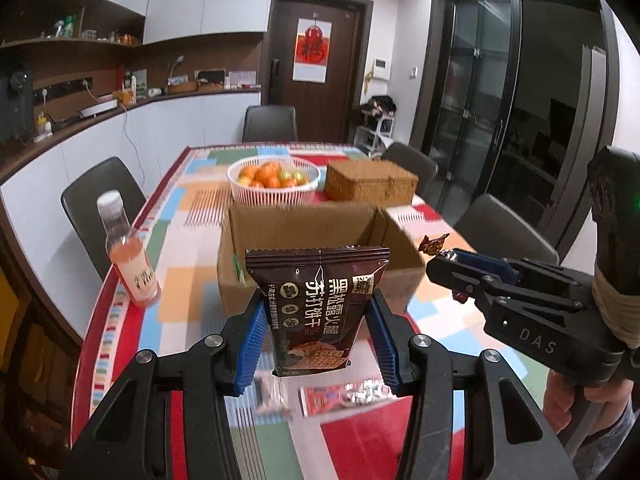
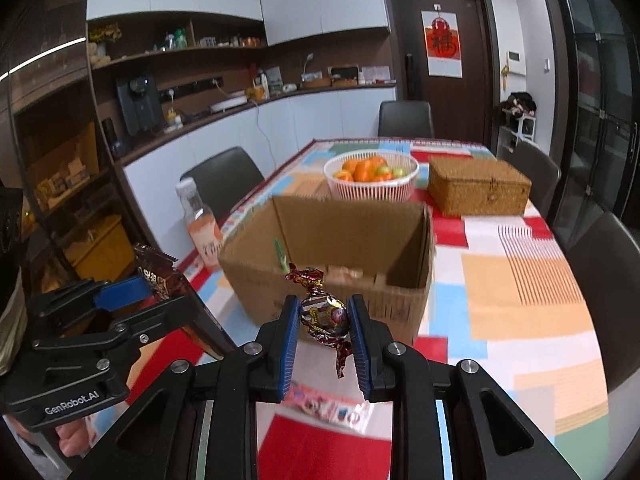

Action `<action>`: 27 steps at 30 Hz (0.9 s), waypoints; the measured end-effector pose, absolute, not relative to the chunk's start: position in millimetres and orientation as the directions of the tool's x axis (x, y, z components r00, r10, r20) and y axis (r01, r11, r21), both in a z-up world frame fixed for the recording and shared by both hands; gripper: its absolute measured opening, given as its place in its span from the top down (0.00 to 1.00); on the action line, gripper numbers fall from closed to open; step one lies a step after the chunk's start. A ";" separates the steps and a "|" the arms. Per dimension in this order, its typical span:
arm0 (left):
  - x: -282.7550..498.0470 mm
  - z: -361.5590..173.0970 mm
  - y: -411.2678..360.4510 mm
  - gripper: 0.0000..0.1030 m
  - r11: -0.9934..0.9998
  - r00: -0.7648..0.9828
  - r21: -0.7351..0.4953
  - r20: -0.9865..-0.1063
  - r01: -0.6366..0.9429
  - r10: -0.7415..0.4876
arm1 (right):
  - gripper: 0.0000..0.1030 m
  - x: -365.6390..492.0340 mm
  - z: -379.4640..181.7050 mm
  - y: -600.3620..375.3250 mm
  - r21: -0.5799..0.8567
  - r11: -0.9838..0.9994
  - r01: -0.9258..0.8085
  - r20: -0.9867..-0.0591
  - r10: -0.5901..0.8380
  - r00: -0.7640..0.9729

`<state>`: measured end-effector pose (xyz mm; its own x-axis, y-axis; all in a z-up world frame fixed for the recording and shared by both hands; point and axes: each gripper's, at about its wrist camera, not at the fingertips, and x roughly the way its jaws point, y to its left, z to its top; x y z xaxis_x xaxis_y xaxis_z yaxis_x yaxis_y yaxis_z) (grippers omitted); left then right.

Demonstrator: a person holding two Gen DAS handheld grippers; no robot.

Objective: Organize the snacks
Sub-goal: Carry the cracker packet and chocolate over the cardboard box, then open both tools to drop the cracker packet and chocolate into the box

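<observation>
Left claw point(image 1: 318, 334) clamped on a dark brown cracker packet point(image 1: 316, 308), held upright above the table, in front of the cardboard box point(image 1: 304, 228). Right claw point(image 2: 324, 338) clamped on a foil-wrapped candy point(image 2: 326, 314), twisted ends sticking out above and below the blue pads, likewise just short of the box's near wall. Box open-topped, standing on the patterned tablecloth point(image 2: 520, 280). More wrapped snacks point(image 1: 344, 396) lying blurred on the cloth below the claws. Bottle of pink drink point(image 1: 128, 252) left of the box. Beyond it, white basket of fruit point(image 2: 372, 178) and lidded wicker box point(image 2: 478, 188) side by side.
</observation>
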<state>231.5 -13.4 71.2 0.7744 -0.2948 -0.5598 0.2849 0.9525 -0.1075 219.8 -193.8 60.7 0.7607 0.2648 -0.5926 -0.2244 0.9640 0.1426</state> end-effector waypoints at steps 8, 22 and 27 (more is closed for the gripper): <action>263.3 94.4 -11.6 0.53 0.956 0.800 -0.095 -0.529 0.278 -0.285 | 0.75 249.2 83.2 -188.7 0.129 0.966 -0.226 -0.555 0.259 0.791; 340.7 85.4 -17.0 0.53 0.963 0.756 -0.065 -0.607 0.262 -0.246 | 0.75 316.8 74.6 -194.6 0.124 0.976 -0.180 -0.612 0.218 0.760; 366.7 69.5 -24.9 0.53 0.964 0.709 -0.053 -0.667 0.261 -0.228 | 0.75 332.5 62.2 -192.8 0.118 0.978 -0.173 -0.645 0.208 0.735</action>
<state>366.7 -24.9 69.5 0.7093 -0.2285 -0.6669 0.2611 0.9639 -0.0526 332.5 -192.8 62.2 0.7354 0.2084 -0.6448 -0.1731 0.9777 0.1185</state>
